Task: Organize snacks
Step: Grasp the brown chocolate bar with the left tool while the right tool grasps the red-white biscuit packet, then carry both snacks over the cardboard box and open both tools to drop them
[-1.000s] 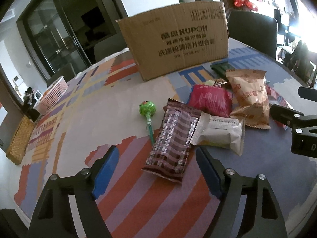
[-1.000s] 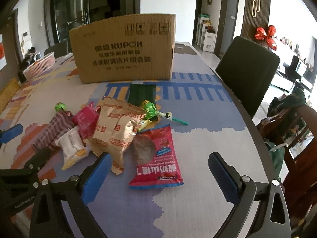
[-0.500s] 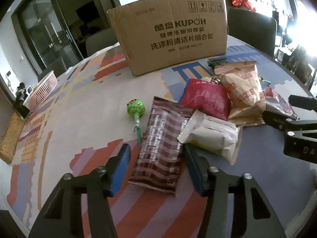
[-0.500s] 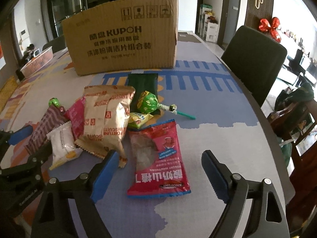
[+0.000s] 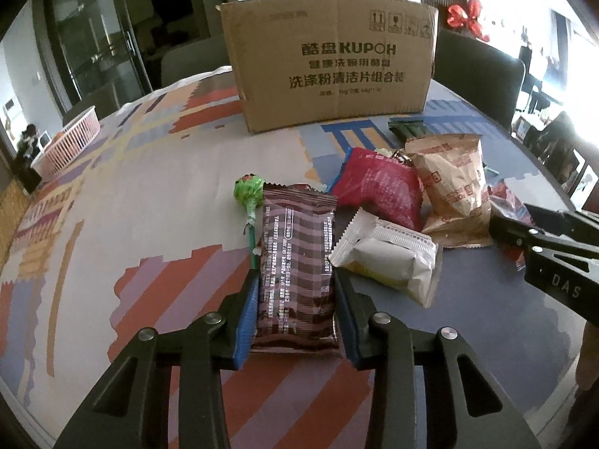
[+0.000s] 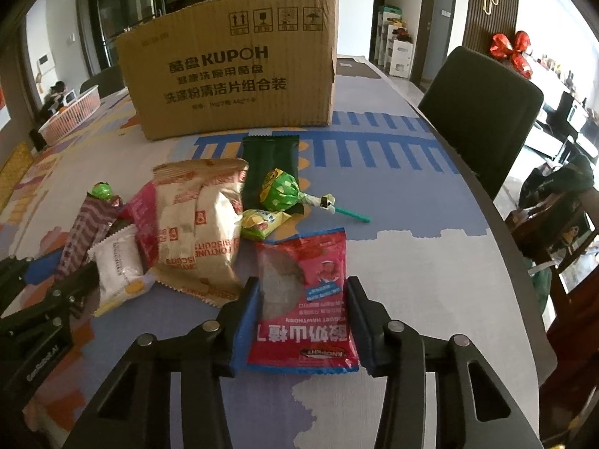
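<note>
Snacks: brown striped packet (image 5: 295, 269) sits between the closing left gripper (image 5: 295, 312) pads; pink hawthorn packet (image 6: 305, 299) between the closing right gripper (image 6: 301, 321) pads.

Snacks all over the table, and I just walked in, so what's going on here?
A person is sorting snacks with two handheld grippers. The left gripper has its jaws closing on the brown striped packet; the right gripper is closing on the pink yogurt hawthorn bag. Both packets lie on the table before the cardboard box.
</note>
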The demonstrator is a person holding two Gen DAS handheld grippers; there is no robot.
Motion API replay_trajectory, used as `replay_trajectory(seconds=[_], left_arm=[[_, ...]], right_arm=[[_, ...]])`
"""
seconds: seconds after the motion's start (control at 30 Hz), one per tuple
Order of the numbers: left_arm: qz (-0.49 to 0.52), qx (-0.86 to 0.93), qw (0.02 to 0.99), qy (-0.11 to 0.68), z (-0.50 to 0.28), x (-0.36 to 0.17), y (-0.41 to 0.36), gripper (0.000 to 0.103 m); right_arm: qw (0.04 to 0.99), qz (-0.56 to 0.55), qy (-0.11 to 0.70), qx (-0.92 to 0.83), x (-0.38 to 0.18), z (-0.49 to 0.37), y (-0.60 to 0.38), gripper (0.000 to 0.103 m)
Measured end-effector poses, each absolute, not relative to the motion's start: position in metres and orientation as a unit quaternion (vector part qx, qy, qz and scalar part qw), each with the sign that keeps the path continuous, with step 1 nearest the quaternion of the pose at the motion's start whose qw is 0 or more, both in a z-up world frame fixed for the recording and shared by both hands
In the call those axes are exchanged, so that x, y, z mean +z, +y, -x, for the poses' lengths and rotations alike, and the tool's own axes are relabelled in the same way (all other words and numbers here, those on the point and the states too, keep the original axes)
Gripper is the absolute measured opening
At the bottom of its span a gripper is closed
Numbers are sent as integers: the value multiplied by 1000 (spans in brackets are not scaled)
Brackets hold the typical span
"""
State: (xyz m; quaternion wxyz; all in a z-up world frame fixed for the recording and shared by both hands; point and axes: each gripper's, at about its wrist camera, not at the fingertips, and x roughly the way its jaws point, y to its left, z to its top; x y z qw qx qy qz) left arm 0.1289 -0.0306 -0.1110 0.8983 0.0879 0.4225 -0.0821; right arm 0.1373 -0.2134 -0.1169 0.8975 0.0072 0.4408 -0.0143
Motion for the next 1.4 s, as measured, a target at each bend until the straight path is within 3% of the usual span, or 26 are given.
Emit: replay_trajectory(seconds=[0.77, 1.4], left_arm=[[-48, -103, 934, 340, -102, -38, -25, 38], [-58, -132, 950, 279, -169, 36, -32, 38]], right_arm=[[936, -15, 351, 19, -52, -103, -202, 43], [962, -26, 268, 49, 13, -166, -203, 43]])
